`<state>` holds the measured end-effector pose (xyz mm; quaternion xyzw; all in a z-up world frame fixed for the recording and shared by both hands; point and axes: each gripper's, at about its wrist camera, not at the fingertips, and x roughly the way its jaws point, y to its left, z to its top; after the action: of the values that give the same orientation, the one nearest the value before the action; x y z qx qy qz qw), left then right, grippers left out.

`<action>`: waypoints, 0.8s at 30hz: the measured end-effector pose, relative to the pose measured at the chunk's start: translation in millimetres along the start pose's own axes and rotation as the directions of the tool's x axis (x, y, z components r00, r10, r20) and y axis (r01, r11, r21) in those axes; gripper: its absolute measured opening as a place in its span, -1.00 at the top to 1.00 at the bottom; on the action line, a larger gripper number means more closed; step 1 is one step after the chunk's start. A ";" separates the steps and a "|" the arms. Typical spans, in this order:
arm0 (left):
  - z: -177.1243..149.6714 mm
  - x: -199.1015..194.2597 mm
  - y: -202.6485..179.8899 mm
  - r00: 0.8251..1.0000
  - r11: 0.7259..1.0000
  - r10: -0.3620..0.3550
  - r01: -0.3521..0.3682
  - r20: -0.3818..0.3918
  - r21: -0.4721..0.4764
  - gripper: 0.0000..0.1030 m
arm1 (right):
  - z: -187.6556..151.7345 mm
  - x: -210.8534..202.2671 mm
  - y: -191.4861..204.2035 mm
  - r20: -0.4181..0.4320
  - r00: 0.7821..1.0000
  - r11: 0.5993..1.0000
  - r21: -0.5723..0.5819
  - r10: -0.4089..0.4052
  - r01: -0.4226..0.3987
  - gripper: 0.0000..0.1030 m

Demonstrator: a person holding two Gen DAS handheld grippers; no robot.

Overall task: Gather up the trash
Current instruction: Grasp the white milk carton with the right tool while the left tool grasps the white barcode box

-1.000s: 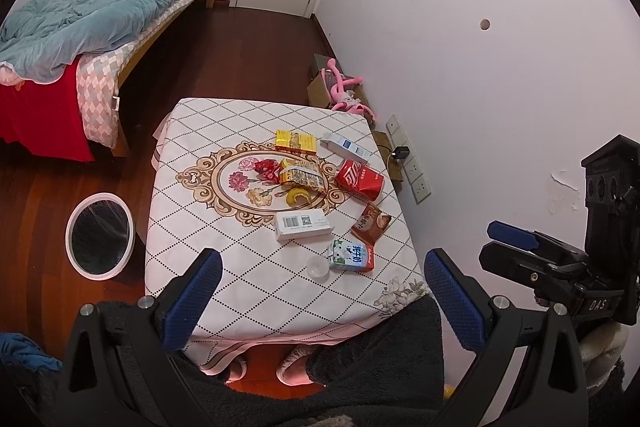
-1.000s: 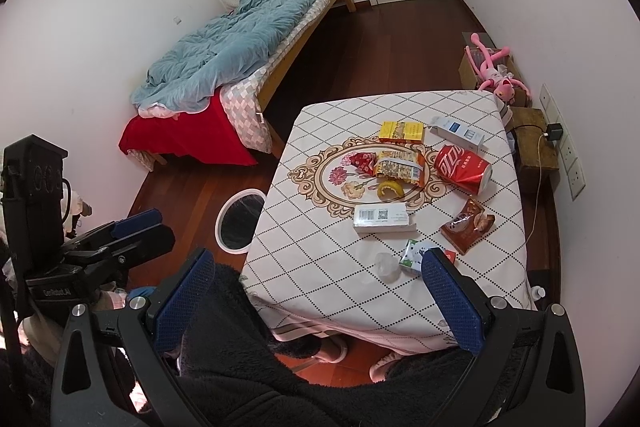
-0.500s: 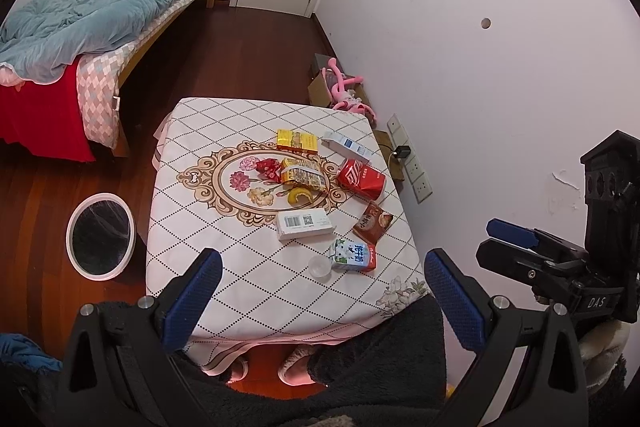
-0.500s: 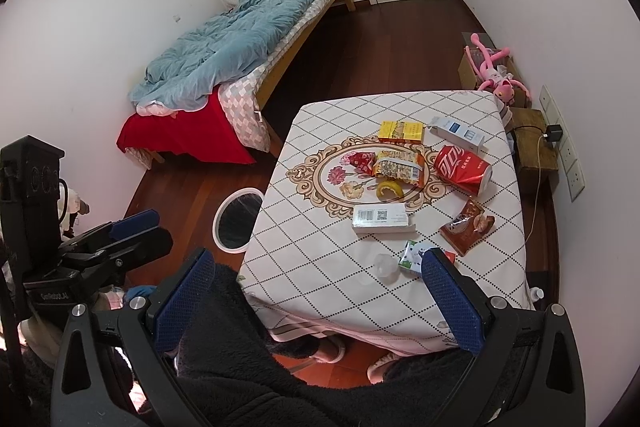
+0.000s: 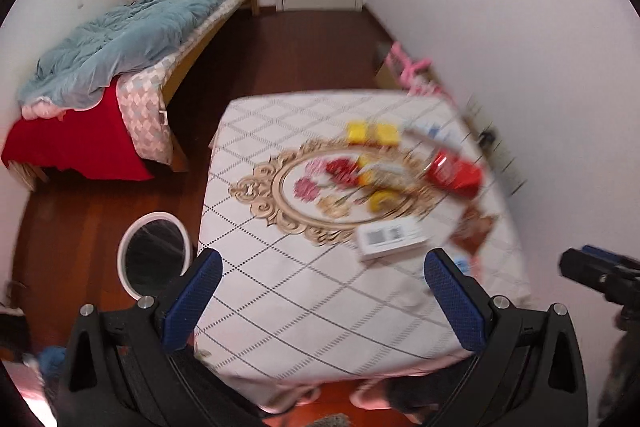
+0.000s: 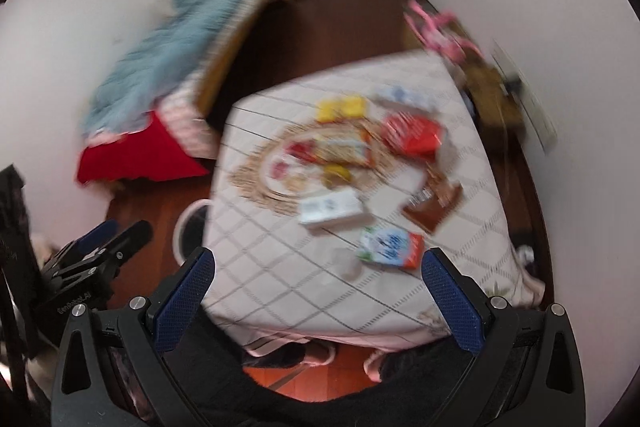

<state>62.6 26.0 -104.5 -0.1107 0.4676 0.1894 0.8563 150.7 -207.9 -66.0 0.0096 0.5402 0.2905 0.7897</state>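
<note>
The right gripper has its blue pads spread wide with nothing between them, held high above the near edge of the table. The left gripper is likewise wide open and empty, over the table's near-left part.

Nearest the right gripper lies a small blue-and-white carton with a red end, and just left of it a pale round thing, perhaps a clear cup, though the blur makes that hard to settle. Farther in sits a flat white box, with a brown wrapper to its right. Beyond these, around the cloth's floral medallion, are a red pouch, a yellow packet, a printed snack bag and a white-and-blue box at the far right. All of this trash is on the table; none is collected yet.

The bin, white-rimmed with a dark liner, stands on the floor just left of the table, near the left gripper.

The step in hand looks like the first reach. It would go best by starting with the near carton, coming down with one pad on each long side, and closing firmly but not enough to crush it. Taking near items first avoids sweeping others off the edge. The bin's side favours the left gripper for drops, or a hand-over across the table.
</note>
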 end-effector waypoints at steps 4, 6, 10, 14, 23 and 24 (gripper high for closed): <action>-7.2 66.0 -10.5 0.993 0.993 0.074 -0.065 -0.093 0.094 -1.00 | -1.3 67.3 -35.3 -0.086 0.993 0.995 0.053 -0.083 0.088 -1.00; -15.2 90.9 -11.0 0.985 0.987 0.110 -0.092 -0.130 0.132 -1.00 | -3.5 104.0 -44.3 -0.145 0.983 0.992 0.027 -0.114 0.119 -1.00; -35.2 127.6 -7.2 0.965 0.973 0.183 -0.149 -0.190 0.178 -1.00 | -10.7 178.4 -40.4 -0.263 0.933 0.957 -0.220 -0.245 0.190 -1.00; -51.0 150.7 -6.3 0.949 0.971 0.205 -0.166 -0.239 0.174 -1.00 | -14.8 223.7 -32.9 -0.303 0.891 0.889 -0.413 -0.339 0.198 -1.00; -53.5 168.5 -16.1 0.940 0.955 0.245 -0.191 -0.238 0.225 -1.00 | -29.1 258.0 -27.1 -0.270 0.861 0.780 -0.592 -0.431 0.206 -0.49; -48.7 167.0 -20.3 0.944 0.951 0.244 -0.188 -0.222 0.244 -1.00 | -29.9 254.6 -30.9 -0.267 0.865 0.792 -0.572 -0.425 0.213 -0.44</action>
<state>116.3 26.7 -271.2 0.0139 0.5987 0.2143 0.7717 202.0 -123.1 -304.4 -0.3559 0.5769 0.2823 0.6788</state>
